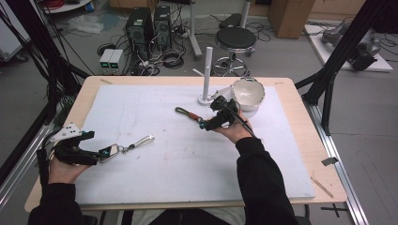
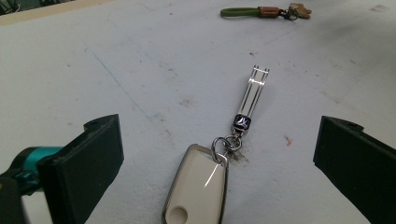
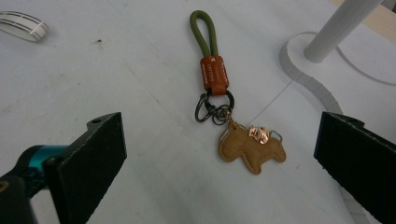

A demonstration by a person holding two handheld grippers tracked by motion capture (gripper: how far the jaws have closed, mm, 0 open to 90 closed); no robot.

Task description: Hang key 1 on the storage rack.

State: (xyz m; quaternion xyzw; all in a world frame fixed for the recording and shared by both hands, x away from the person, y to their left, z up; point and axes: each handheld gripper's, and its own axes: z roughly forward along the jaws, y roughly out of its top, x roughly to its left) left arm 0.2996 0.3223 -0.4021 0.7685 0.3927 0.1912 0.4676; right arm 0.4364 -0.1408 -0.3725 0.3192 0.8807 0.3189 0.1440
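Observation:
A cream car key fob (image 2: 198,191) with a split ring and a flat silver strap (image 2: 254,91) lies on the white mat (image 1: 164,159), at the left in the high view (image 1: 109,152). My left gripper (image 2: 219,161) stands open around the fob, jaws wide on either side. A second keychain has a green cord loop (image 3: 205,30), an orange leather tab (image 3: 214,74) and a tan leather charm (image 3: 252,149). It lies near the mat's middle (image 1: 187,113). My right gripper (image 3: 219,163) is open just short of the charm (image 1: 205,124).
A white post on a round base (image 1: 207,75) stands at the back of the mat, with a white bowl (image 1: 248,92) to its right. Behind the table, the floor holds a stool (image 1: 234,40), computer towers (image 1: 141,26) and cables.

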